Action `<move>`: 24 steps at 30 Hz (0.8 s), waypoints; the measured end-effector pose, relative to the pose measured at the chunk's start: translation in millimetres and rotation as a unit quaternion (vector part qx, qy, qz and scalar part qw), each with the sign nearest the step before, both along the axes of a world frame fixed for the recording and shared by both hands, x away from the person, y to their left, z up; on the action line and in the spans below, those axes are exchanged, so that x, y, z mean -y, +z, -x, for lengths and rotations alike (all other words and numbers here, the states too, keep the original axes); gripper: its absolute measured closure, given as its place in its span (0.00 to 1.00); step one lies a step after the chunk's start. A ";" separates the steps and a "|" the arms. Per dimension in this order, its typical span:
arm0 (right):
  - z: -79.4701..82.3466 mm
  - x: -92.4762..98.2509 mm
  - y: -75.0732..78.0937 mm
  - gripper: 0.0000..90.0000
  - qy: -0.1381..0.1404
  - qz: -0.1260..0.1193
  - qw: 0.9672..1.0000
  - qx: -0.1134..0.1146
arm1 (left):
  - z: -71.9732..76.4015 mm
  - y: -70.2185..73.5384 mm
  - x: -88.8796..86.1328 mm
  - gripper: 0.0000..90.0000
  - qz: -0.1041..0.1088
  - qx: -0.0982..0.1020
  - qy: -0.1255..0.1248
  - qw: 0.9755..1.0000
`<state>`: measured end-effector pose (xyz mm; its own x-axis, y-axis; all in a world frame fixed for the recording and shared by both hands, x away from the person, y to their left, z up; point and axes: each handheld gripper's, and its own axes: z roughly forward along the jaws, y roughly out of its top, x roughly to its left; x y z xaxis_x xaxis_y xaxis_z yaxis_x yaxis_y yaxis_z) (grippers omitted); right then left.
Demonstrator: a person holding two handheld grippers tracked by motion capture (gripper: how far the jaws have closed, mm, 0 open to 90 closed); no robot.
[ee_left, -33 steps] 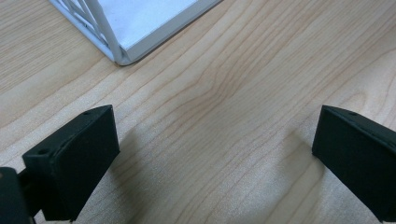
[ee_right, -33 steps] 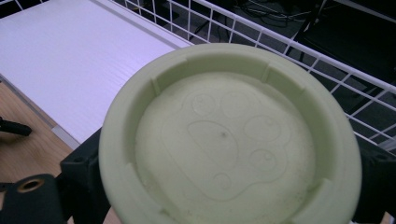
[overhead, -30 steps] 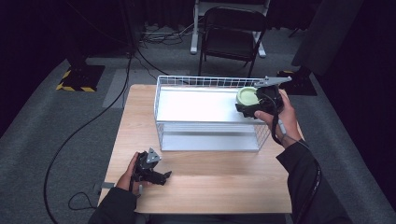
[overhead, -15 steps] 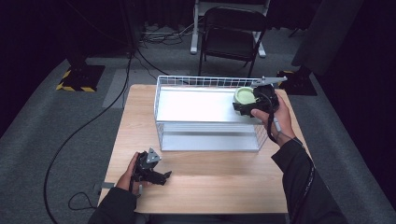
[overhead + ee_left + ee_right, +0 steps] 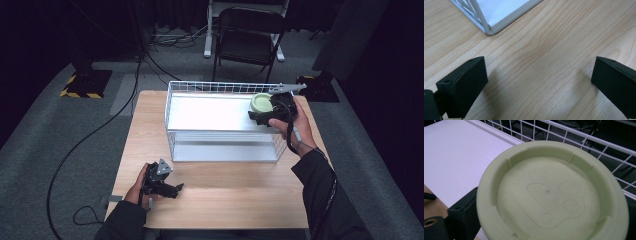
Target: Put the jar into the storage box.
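A pale green round dish (image 5: 261, 103) with a paw print moulded into it (image 5: 549, 192) is held in my right gripper (image 5: 265, 115), which is shut on its rim. One black finger (image 5: 461, 217) shows at the dish's left side. The dish hangs just over the right back corner of the white wire rack's top shelf (image 5: 210, 112). My left gripper (image 5: 172, 190) rests on the wooden table (image 5: 225, 200) near the front left. In the left gripper view it (image 5: 539, 82) stands open, with bare wood between the jaws.
The rack (image 5: 220, 84) has a raised wire rim (image 5: 564, 132) and a lower level above the table. Its front corner (image 5: 489, 30) lies just ahead of the left gripper. A black chair (image 5: 247, 35) stands beyond the table, and cables lie on the grey floor.
My right gripper has carried the green dish a little to the left, further in over the rack's top shelf. The left gripper has stayed where it was.
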<state>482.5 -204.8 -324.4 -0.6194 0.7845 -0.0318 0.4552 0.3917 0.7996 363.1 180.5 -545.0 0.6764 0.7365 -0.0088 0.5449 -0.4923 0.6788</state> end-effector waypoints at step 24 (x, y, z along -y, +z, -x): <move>2.6 -4.6 -2.8 0.03 0.000 0.035 0.999 0.012 | -0.1 0.0 0.0 0.00 0.000 0.000 0.000 1.000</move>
